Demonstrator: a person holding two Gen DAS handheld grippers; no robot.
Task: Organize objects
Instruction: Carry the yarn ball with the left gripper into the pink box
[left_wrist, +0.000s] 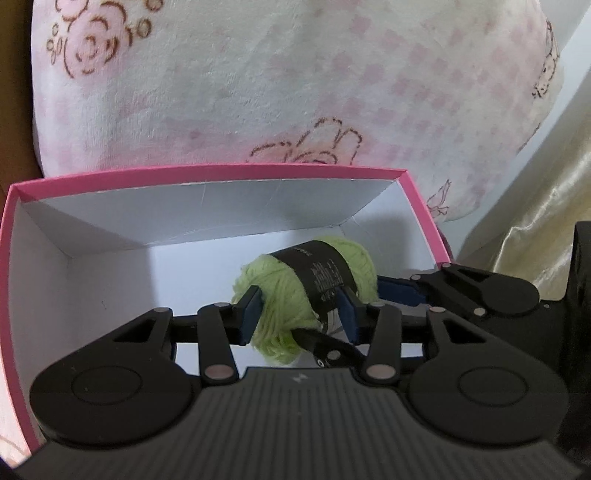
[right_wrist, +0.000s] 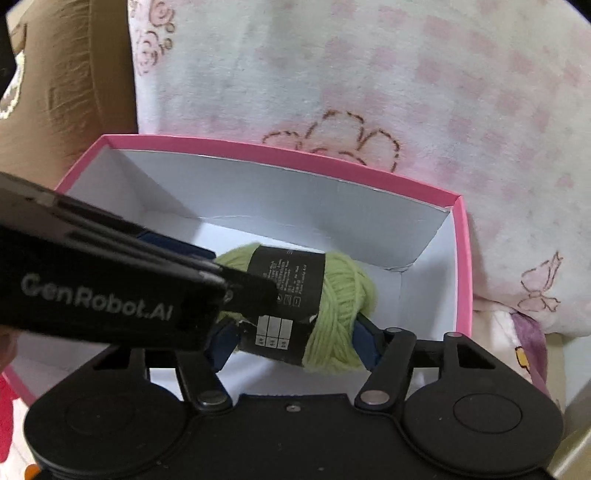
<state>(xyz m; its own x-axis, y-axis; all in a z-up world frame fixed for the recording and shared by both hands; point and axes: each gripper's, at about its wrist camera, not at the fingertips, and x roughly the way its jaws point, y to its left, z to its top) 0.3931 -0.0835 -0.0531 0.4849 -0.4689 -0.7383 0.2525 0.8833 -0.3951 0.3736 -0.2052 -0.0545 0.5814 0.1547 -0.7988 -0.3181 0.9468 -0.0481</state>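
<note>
- A pale blanket printed with pink checks and brown-outlined roses is filling the background.
- Brown cardboard is showing left of the blanket.
- Shiny cream fabric is lying right of the blanket.

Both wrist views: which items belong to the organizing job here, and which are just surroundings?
In the job:
- green yarn ball, clamped by left gripper and right gripper
- pink box, yarn held inside it

Surroundings:
- floral blanket
- brown pillow
- cream satin fabric
</note>
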